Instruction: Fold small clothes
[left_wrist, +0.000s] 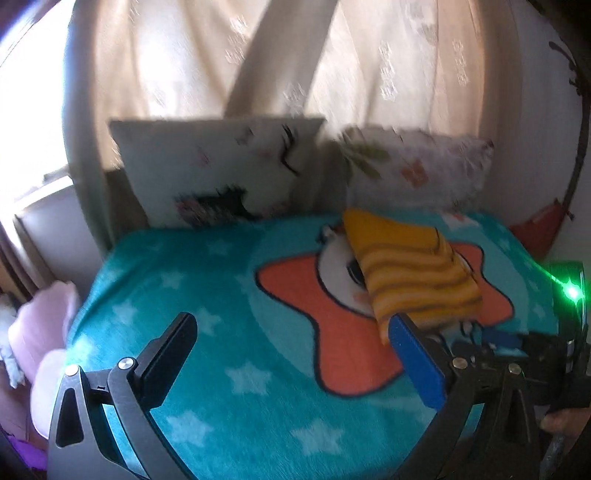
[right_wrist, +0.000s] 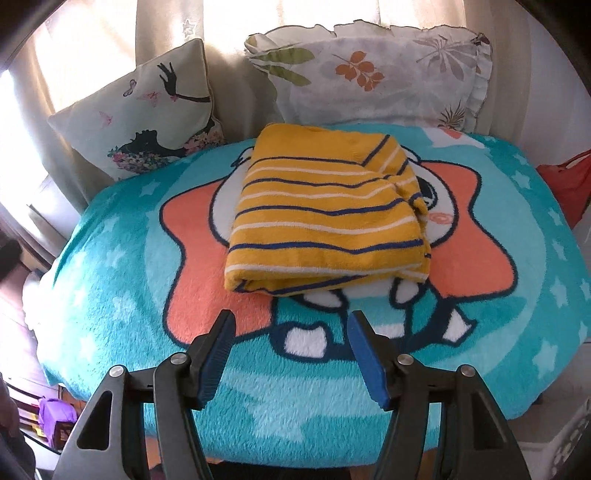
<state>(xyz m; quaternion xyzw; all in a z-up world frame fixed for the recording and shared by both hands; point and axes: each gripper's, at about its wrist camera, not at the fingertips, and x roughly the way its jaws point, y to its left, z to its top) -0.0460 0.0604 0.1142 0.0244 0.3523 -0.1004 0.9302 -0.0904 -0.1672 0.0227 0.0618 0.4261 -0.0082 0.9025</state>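
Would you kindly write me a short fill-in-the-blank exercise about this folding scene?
1. The folded garment is yellow with ____ and white stripes.
2. It lies on a teal blanket printed with white ____.
3. Behind it stand ____ pillows, one with a woman's silhouette, one with leaves.
4. Both the left tool and right tool are ____.

Missing words: blue; stars; two; open
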